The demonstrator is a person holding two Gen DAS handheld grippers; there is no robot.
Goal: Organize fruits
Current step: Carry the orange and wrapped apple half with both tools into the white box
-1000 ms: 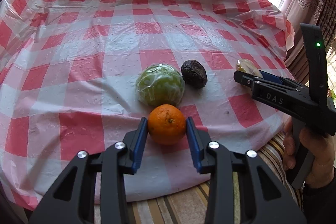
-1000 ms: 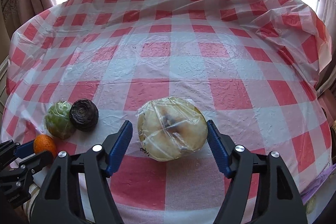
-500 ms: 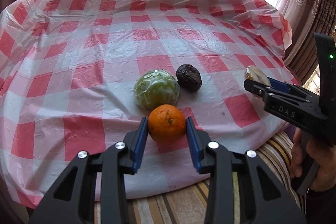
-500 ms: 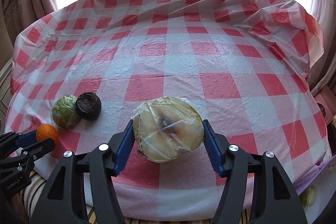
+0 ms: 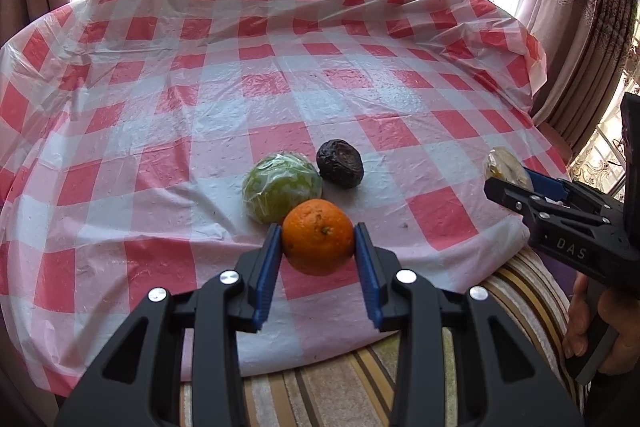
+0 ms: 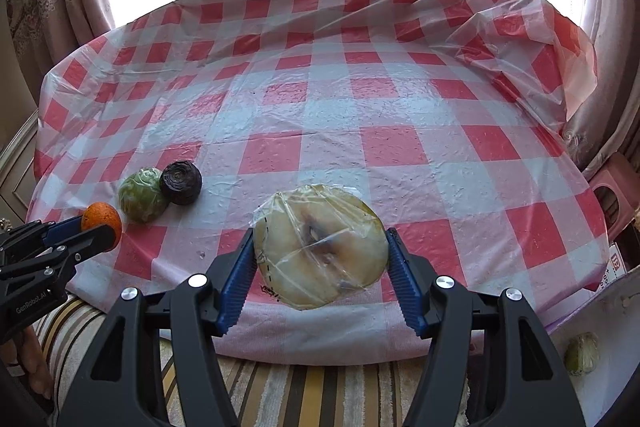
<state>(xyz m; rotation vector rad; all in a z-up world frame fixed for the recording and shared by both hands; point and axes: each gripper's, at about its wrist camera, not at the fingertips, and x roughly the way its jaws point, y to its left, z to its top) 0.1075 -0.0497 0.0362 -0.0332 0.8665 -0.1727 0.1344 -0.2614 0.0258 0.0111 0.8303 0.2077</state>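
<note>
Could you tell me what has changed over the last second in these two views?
Both grippers have drawn back toward the near table edge and lifted a little: the left gripper carries the orange, the right gripper the wrapped half fruit, now off the tablecloth. Nothing was grasped or released. The green wrapped fruit and dark fruit stayed put.

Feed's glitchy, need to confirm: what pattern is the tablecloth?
Red-and-white check on the tablecloth, under a clear plastic sheet; clearest in the right wrist view.

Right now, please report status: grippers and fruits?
Left gripper shut on orange. Right gripper shut on wrapped pale fruit. Nothing blocking.
</note>
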